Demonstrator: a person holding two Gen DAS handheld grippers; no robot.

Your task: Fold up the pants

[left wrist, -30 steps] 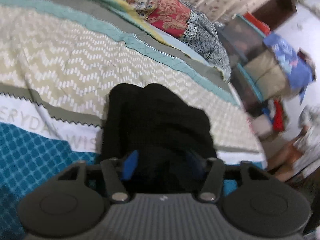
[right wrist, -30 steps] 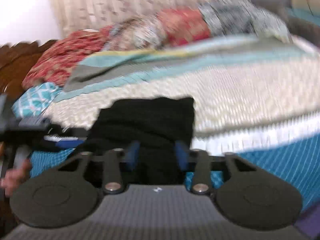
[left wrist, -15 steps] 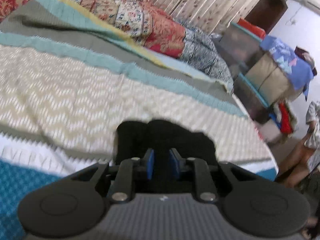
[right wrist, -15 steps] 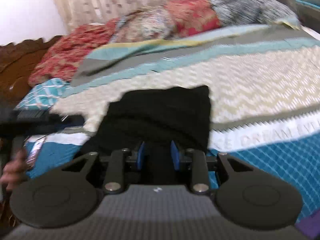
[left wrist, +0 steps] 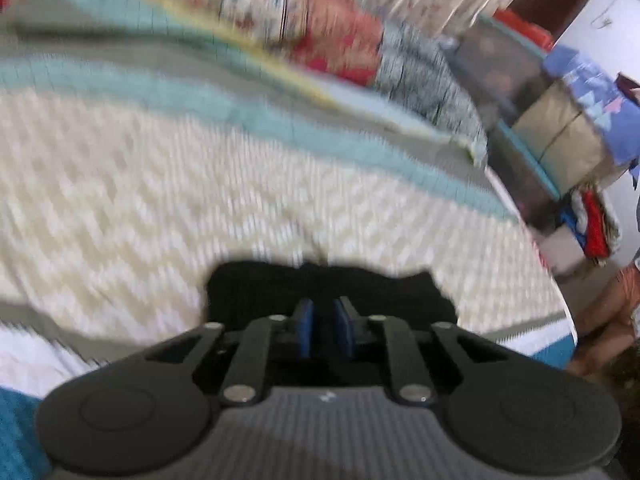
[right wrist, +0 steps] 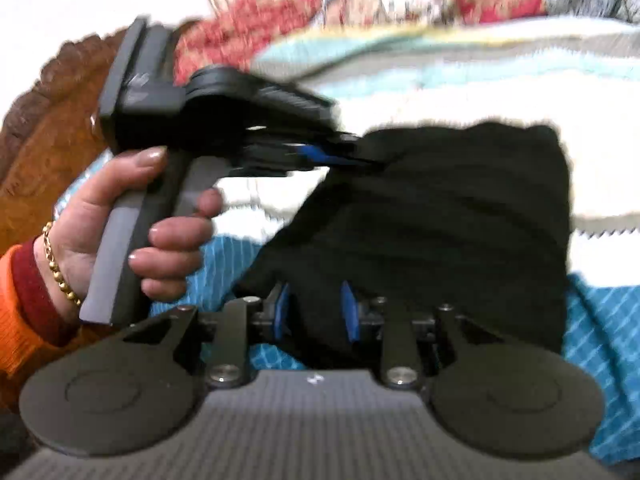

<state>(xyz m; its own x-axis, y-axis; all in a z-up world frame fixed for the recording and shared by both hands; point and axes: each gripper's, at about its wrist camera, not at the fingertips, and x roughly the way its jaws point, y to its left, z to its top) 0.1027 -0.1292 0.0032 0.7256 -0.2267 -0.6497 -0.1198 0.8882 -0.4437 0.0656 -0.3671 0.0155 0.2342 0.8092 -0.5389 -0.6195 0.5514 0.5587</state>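
Right wrist view: the pants (right wrist: 440, 216), black and bunched, lie on the bedspread (right wrist: 600, 320), draped between both tools
Right gripper (right wrist: 314, 314): blue pads clenched on a thick fold at the near edge of the pants, cloth filling the gap
Left gripper (right wrist: 340, 156): seen from the side, its tips pinch the far left corner of the pants, lifted off the bedspread
Hand (right wrist: 132, 224): wrapped round the left tool's grey handle (orange sleeve and a gold bracelet at the wrist)
Left wrist view: blurred; left gripper (left wrist: 323, 330) has its pads nearly together with black cloth between them, pants (left wrist: 400, 296) spreading just beyond
Bedspread (left wrist: 160, 184): cream zigzag, teal and grey bands
Pillows (left wrist: 320, 40): red patterned, at the far end
Boxes (left wrist: 560, 136): stacked beside the bed on the right
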